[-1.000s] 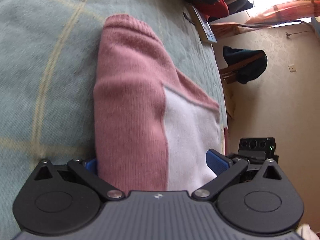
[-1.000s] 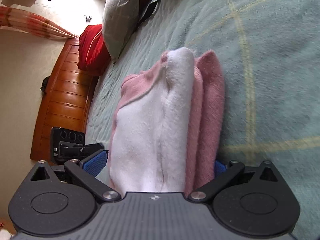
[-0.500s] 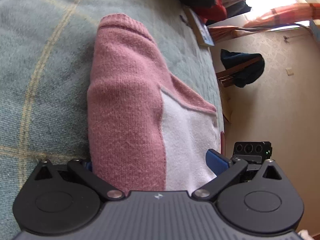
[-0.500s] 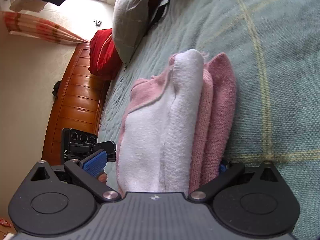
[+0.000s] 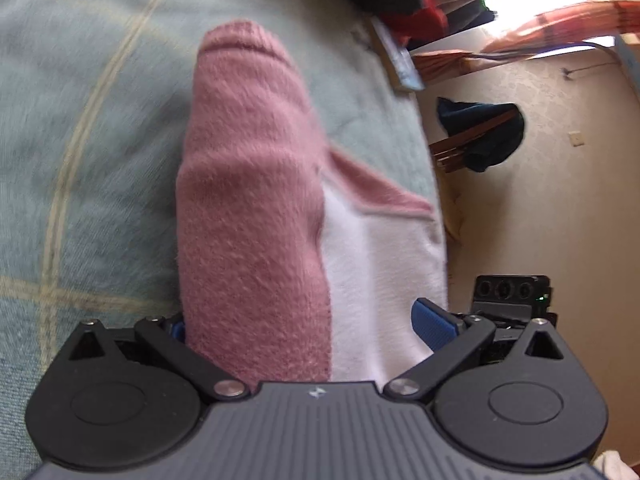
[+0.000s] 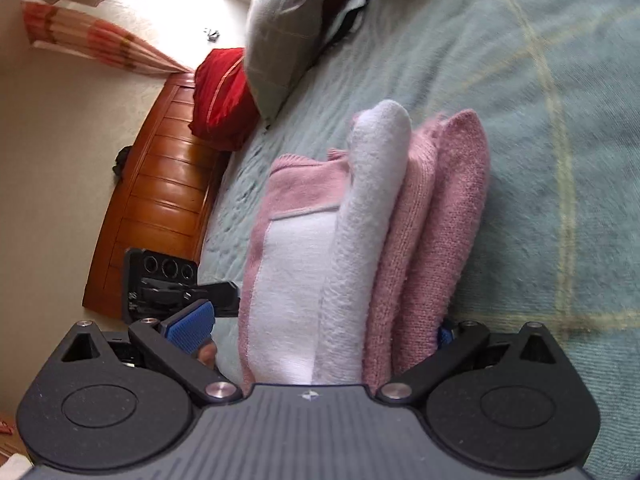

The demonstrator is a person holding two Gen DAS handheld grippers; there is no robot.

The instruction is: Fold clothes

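Quilted green bedspread (image 5: 80,128) lies under a fuzzy pink-and-white sweater (image 5: 256,216), folded into thick rounded layers. Left gripper (image 5: 304,328) and right gripper (image 6: 320,328) each straddle it, fingers spread wide.

The pink-and-white folded garment (image 5: 256,216) hides most of the left gripper's (image 5: 304,326) left pad, and its near end runs under the gripper body. In the right wrist view the right gripper's (image 6: 320,328) right pad is nearly covered. The bedspread (image 5: 80,120) is motion-blurred.
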